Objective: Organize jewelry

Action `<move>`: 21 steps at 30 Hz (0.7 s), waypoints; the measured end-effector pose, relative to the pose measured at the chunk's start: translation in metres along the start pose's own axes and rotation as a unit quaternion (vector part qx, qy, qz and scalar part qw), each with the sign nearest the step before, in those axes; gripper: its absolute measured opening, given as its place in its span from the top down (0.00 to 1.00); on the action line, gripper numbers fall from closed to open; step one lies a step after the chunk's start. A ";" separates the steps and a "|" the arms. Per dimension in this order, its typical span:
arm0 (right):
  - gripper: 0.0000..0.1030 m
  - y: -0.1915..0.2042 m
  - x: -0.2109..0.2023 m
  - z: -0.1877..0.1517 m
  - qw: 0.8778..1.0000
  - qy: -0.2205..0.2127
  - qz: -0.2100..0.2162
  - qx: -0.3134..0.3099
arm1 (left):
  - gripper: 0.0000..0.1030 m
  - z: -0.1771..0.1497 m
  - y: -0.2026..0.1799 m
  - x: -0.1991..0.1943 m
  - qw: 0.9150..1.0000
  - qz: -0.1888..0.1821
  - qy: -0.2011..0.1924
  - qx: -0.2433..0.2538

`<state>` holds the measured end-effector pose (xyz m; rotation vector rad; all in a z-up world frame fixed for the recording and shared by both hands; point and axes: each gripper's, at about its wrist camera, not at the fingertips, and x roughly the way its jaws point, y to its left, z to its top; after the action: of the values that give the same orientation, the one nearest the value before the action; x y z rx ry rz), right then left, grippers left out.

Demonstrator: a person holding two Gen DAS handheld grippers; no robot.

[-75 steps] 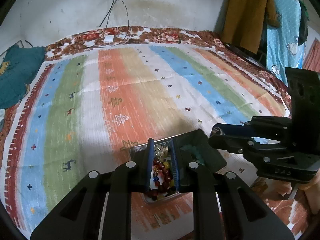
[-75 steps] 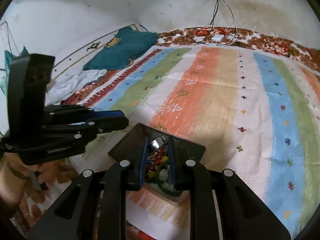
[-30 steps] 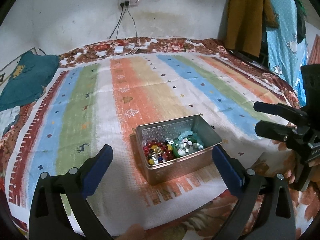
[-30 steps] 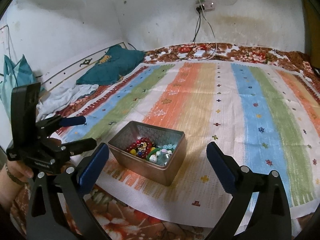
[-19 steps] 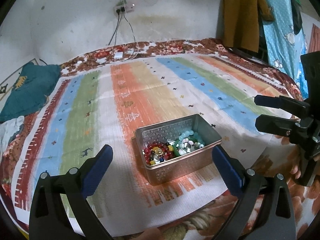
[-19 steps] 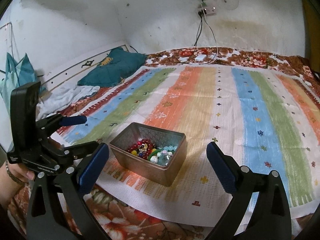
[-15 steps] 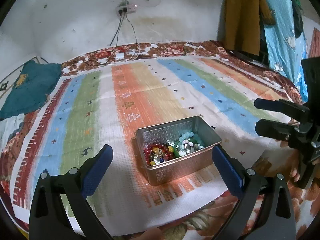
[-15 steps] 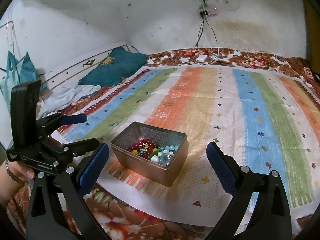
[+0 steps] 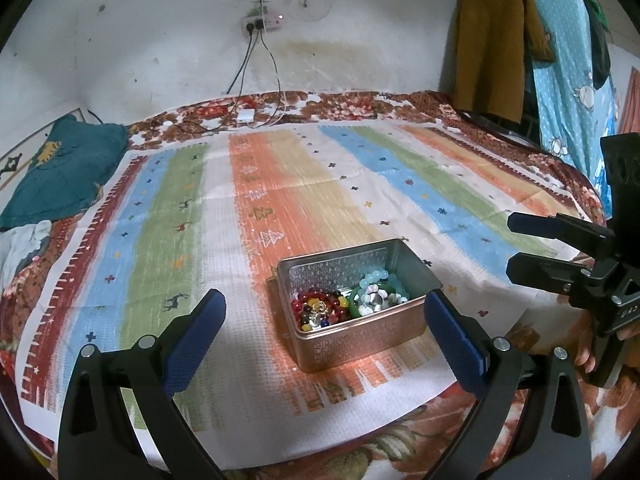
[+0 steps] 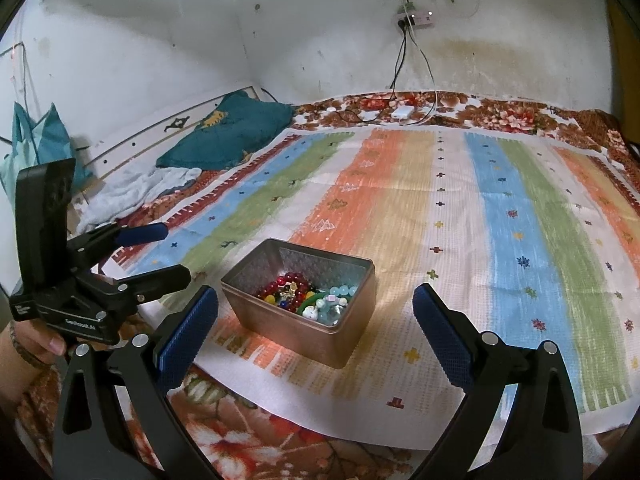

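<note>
An open metal tin [image 9: 384, 330] stands on the striped cloth near its front edge. Inside lie a red bead bracelet [image 9: 316, 305], pale teal beads [image 9: 378, 279], a green bangle and small silver pieces. My left gripper [image 9: 323, 295] is open wide, held back from the tin with nothing between its fingers. To the right, my right gripper [image 9: 514, 246] is also open, in a person's hand. In the right wrist view the tin [image 10: 280, 322] sits ahead of the open right gripper [image 10: 316, 291], and the left gripper [image 10: 174, 253] hangs open at the left.
A striped cloth [image 9: 304, 184] covers a floral bedspread. A teal pillow [image 9: 60, 168] and a pale garment lie at the far left. Cables and a white charger [image 9: 245, 116] trail from a wall socket. Clothes [image 9: 492, 40] hang at the back right.
Both grippers were shut low over the tin's contents 2.5 s ago. They have since opened wide and drawn back and up. In the last second the views barely shift.
</note>
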<state>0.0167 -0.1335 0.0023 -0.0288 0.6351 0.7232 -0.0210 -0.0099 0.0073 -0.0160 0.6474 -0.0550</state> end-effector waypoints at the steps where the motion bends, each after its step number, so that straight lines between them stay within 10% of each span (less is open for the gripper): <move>1: 0.04 0.001 0.001 0.000 1.000 0.001 0.001 -0.002 | 0.05 0.000 0.000 0.000 1.000 -0.002 0.000 0.001; 21: 0.04 0.005 0.003 -0.003 1.000 0.006 0.004 -0.011 | 0.05 -0.001 -0.008 -0.003 1.000 -0.014 -0.005 0.017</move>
<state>0.0137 -0.1283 -0.0008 -0.0512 0.6395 0.7382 -0.0240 -0.0182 0.0089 0.0078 0.6354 -0.0927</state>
